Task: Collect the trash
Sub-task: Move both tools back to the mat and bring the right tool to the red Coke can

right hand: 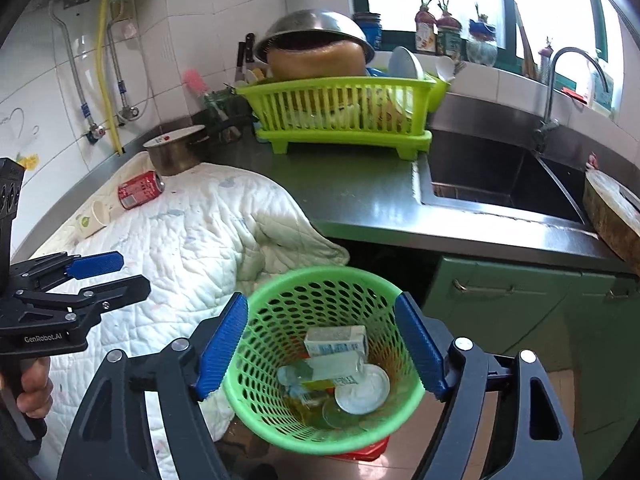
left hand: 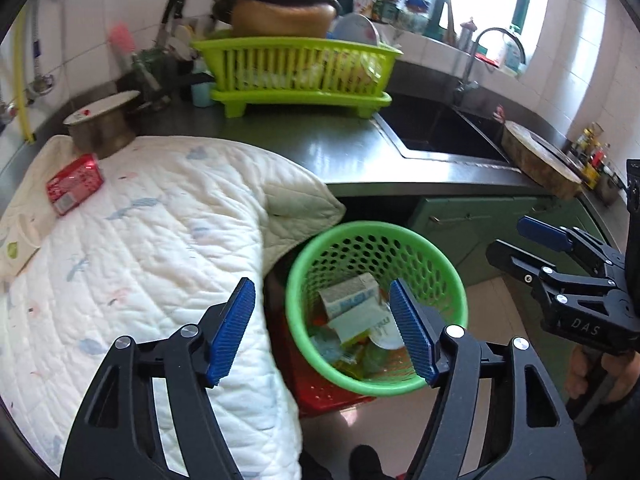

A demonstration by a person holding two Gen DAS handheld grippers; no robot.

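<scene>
1. A round green perforated plastic waste basket (right hand: 332,360) stands on the floor, on a red plastic crate (left hand: 320,394), below the tabletop edge
2. Inside it lie a white and blue carton (right hand: 336,342), a round white lid (right hand: 362,392) and other wrappers
3. A crushed red drink can (right hand: 140,190) and a tipped white paper cup (right hand: 94,216) lie on a white quilted cloth (left hand: 140,240) over the dark steel tabletop (right hand: 360,200), well apart from the basket
4. The left gripper (left hand: 324,330) is spread wide and empty, above the basket's near rim
5. The right gripper (right hand: 320,350) is also wide open and empty, over the basket
6. Behind stand a lime green dish rack (right hand: 344,112), a steel pot (right hand: 176,152) and a sink (right hand: 500,176)
</scene>
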